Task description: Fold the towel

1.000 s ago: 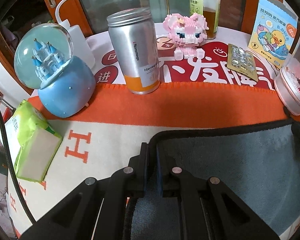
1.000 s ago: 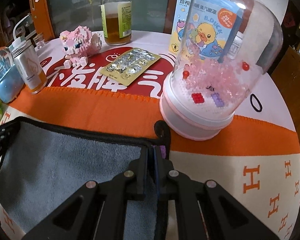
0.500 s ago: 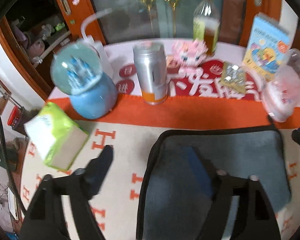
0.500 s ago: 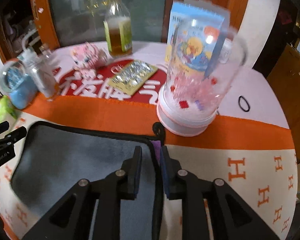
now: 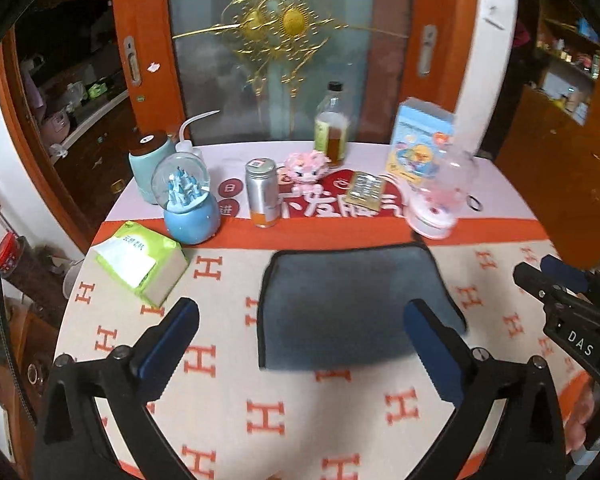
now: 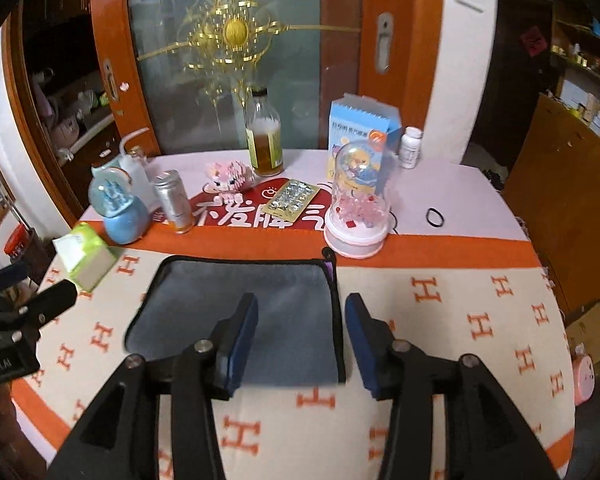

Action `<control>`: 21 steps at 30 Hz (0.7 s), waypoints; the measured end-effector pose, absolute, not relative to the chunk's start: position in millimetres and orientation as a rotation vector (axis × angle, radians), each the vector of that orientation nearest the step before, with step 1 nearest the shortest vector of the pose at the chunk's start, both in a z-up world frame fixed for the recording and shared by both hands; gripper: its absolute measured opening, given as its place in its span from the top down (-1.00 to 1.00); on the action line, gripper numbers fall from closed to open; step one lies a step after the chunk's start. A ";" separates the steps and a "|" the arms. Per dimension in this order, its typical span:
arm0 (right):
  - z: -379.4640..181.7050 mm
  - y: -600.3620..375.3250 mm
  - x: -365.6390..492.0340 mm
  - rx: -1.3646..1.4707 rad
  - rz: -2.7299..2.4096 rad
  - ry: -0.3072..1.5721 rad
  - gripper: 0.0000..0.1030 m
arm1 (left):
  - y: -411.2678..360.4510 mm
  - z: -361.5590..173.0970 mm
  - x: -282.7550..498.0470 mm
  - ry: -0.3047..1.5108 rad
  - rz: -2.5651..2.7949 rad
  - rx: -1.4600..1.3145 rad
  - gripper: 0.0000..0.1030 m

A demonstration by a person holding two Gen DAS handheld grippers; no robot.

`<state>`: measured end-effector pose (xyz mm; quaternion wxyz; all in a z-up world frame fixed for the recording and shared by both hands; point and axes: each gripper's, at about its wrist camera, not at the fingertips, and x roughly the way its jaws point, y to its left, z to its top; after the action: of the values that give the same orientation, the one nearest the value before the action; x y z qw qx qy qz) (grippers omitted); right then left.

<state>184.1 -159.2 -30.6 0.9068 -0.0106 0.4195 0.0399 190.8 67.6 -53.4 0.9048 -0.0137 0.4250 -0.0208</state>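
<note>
The grey towel (image 5: 352,300) with a black border lies folded flat on the cream and orange cloth; it also shows in the right wrist view (image 6: 244,312). My left gripper (image 5: 300,328) is wide open and empty, raised above and in front of the towel. My right gripper (image 6: 300,320) is open and empty, raised over the towel's near right edge. The right gripper shows at the right edge of the left wrist view (image 5: 564,300). The left gripper shows at the left edge of the right wrist view (image 6: 28,312).
Behind the towel stand a pink glass dome (image 6: 358,204), a blue snow globe (image 5: 190,200), a silver can (image 5: 262,192), a pink block toy (image 5: 306,170), a blister pack (image 6: 294,200), a bottle (image 6: 264,140) and a blue box (image 5: 420,144). A green tissue pack (image 5: 138,260) lies left.
Both grippers have let go of the towel's far corners, opened, and pulled up and back. The towel now lies flat on the cloth.
</note>
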 end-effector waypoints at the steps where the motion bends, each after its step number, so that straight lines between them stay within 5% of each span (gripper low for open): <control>1: -25.9 -158.2 172.9 -0.021 0.079 0.860 0.04 | 67.6 -49.8 181.5 0.877 -0.050 -0.026 -0.97; 7: -8.6 -152.7 108.5 -0.010 0.049 0.843 -0.14 | 68.8 -32.5 128.8 0.863 -0.095 -0.036 -0.98; 21: 12.3 -167.5 32.0 0.069 0.014 0.847 -0.16 | 64.4 -2.2 58.3 0.823 -0.101 -0.063 -0.98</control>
<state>32.0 -167.5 12.3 0.9110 0.0335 0.4110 0.0069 58.3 64.4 -2.2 0.9147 -0.0305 0.3999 -0.0492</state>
